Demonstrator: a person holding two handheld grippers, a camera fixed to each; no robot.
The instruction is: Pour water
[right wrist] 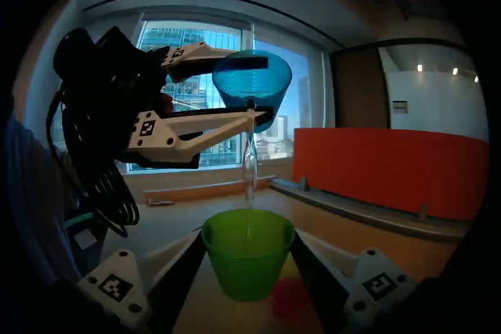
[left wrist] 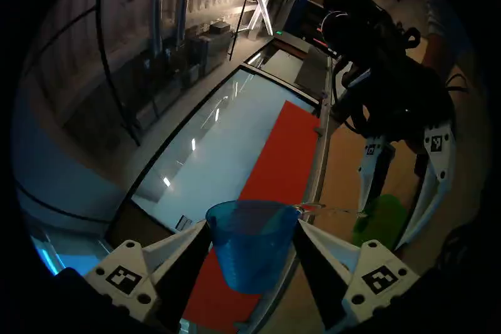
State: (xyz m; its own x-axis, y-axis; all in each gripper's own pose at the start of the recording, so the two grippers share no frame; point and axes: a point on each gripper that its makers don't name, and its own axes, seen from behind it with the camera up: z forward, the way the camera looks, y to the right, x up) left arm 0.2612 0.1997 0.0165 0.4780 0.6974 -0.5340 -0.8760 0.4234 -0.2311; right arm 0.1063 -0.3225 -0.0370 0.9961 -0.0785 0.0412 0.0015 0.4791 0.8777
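My left gripper (left wrist: 252,243) is shut on a blue cup (left wrist: 252,243), tipped over on its side. A thin stream of water (left wrist: 329,210) runs from its rim toward the green cup (left wrist: 382,220), which sits between the fingers of my right gripper (left wrist: 393,227). In the right gripper view, that gripper (right wrist: 248,259) is shut on the upright green cup (right wrist: 248,259). Above it the blue cup (right wrist: 252,86) is tilted in the left gripper (right wrist: 244,86), and the water stream (right wrist: 249,171) falls into the green cup.
A wooden table (right wrist: 351,240) lies below the cups, with a small red object (right wrist: 290,296) near the green cup. An orange partition (right wrist: 388,168) runs along the table's far edge. Large windows (right wrist: 188,96) stand behind. A hand and cables (right wrist: 94,121) hold the left gripper.
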